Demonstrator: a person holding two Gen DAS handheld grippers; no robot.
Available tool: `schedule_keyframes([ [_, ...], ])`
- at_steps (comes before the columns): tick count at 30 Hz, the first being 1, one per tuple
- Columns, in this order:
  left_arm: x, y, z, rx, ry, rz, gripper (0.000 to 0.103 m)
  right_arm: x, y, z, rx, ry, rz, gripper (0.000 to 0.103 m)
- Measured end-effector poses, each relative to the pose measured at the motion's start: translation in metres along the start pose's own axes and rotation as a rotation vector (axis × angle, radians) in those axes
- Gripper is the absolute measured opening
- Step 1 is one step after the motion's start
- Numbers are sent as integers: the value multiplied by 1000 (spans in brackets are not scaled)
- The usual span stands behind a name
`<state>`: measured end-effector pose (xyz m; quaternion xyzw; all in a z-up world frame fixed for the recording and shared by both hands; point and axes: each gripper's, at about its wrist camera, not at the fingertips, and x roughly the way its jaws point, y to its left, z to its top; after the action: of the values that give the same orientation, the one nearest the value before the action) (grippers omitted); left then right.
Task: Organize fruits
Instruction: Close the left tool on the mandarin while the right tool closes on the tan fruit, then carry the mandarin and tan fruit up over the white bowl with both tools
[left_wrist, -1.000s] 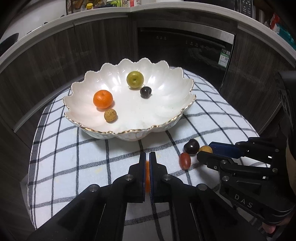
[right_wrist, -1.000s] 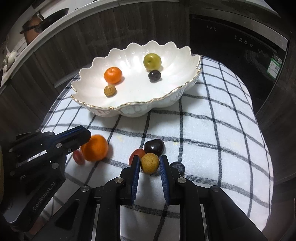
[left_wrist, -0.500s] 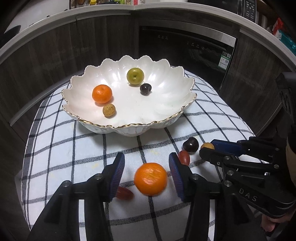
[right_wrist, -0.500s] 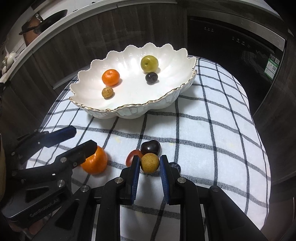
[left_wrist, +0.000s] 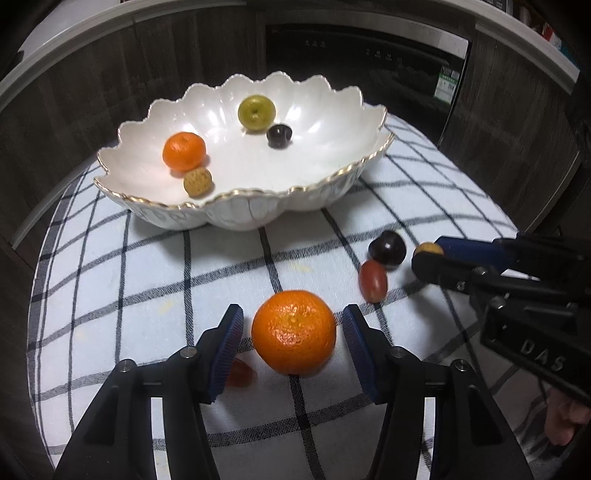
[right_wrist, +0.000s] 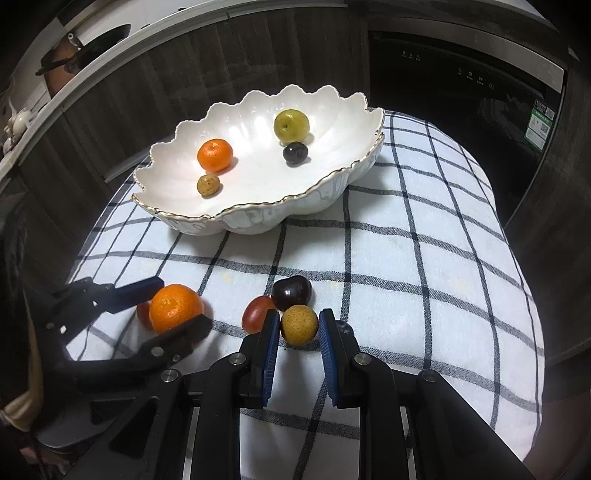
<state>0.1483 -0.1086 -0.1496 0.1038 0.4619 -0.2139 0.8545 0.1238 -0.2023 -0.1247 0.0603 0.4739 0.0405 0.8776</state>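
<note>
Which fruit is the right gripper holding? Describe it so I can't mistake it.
Start from the white scalloped bowl on the checked cloth and come toward the camera. The small round tan speckled fruit sits pinched between the right gripper fingers, paler than the dark plum behind it.

The letters "DAS" are seen printed in grey on the black body of the right gripper (left_wrist: 428, 258), in the left wrist view. The green appliance sticker (left_wrist: 447, 84) cannot be read.

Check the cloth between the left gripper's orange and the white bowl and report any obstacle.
Nothing visible blocks it. Bare checked cloth lies between the orange and the bowl; only the raised rim must be cleared. The red fruit sits off right.
</note>
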Motion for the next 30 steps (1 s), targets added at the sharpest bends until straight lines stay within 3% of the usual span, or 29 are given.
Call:
schedule_keyframes([
  [1,2,0,0,-1,6,-1,43,1,0,0,2,1,2,23],
  [12,-10,1,2,-3,-19,0,40,2,-2,0,14,3,9,23],
  [30,-60,10,38,-27,-116,29,40,-31,7,28,-5,-71,21,23],
])
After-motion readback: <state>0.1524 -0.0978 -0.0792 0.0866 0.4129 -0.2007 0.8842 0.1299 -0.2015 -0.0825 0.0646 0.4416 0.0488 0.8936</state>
